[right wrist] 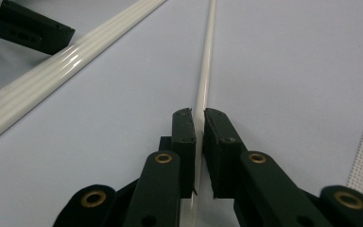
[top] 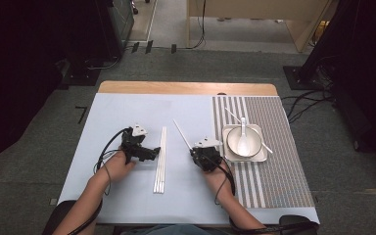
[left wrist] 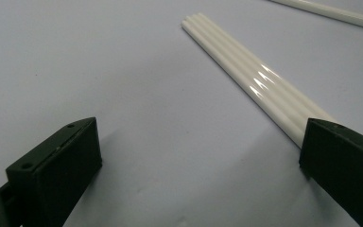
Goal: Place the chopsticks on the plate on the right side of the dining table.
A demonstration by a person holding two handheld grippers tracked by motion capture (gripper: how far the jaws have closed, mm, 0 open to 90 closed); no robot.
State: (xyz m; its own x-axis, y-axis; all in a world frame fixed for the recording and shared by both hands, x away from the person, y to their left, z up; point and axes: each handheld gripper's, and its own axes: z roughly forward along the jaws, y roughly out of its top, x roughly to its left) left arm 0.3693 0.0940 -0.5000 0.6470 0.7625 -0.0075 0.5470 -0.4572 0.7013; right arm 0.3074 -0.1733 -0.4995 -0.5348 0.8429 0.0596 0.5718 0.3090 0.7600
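Right gripper clamped on a lone white chopstick lying slantwise on the blue mat, likely to carry it over; left gripper wide open, steadying the bundled chopsticks nearby.

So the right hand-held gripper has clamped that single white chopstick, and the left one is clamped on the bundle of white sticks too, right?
Not quite. The right hand-held gripper is shut on the single thin white plastic chopstick, but the left hand-held gripper stands wide open, as the left gripper view shows; the bundle of white sticks lies beside one jaw, ungripped.
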